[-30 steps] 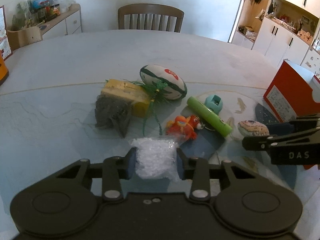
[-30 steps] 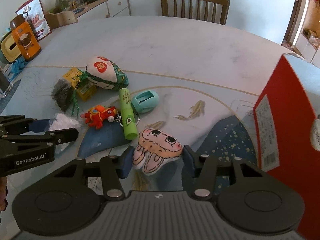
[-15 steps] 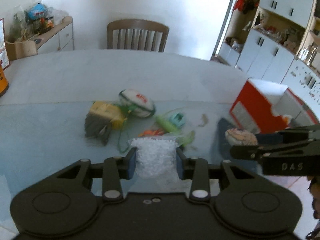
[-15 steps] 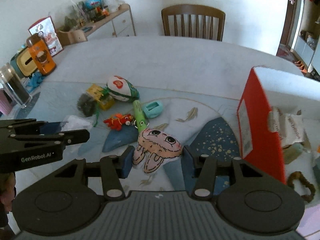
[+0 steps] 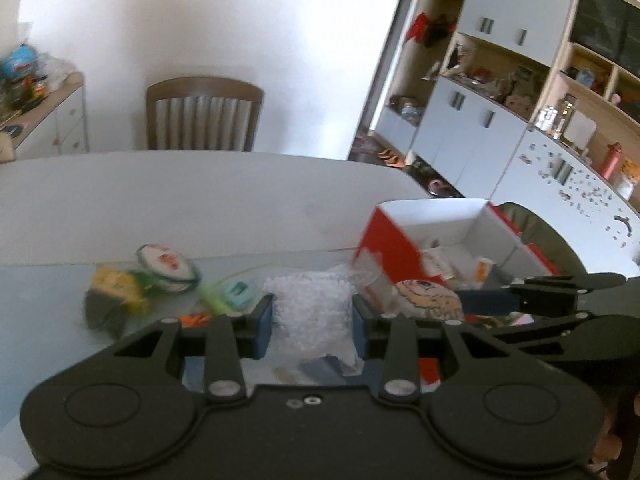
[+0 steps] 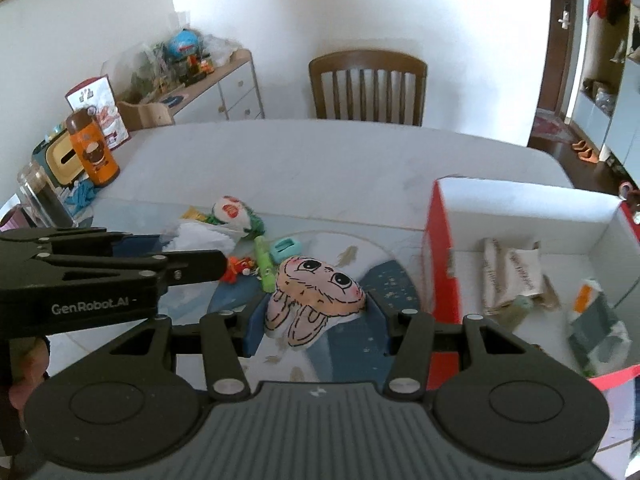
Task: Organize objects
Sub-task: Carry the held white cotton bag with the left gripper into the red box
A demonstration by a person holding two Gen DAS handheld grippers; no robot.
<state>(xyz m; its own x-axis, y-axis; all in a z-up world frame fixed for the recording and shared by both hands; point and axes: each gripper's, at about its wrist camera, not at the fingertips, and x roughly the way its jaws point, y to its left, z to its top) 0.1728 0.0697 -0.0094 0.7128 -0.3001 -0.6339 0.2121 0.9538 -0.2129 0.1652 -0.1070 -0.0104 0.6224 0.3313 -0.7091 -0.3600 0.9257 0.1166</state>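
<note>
1. Your left gripper [image 5: 313,330] was squeezing a clear bag of white bits [image 5: 310,316]. Its two blue pads [image 5: 264,330] pressed on the bag's sides, and the bag was up in the air above the table [image 5: 180,200].
2. Your right gripper [image 6: 316,320] was squeezing a flat bunny toy [image 6: 316,294]. Its fingers were clamped on the toy's left and right sides, and the toy's ears hung down between them.
3. Both held things were up off the table, near the red box [image 6: 438,256].
4. The red box stood open on the right side of the table. It was white inside and had some paper packets [image 6: 508,276] lying in it.
5. More small things lay in a bunch on the table to the left: a little ball with a red mark [image 6: 230,210], a yellow block [image 5: 114,282], a green tube [image 6: 265,264], a small teal thing [image 6: 285,249] and an orange toy [image 6: 236,270].
6. The green tube lay just beside the teal thing and the orange toy.
7. A wooden chair [image 6: 368,88] stood at the far side of the table.
8. An orange bottle [image 6: 93,148] stood at the table's left edge.
</note>
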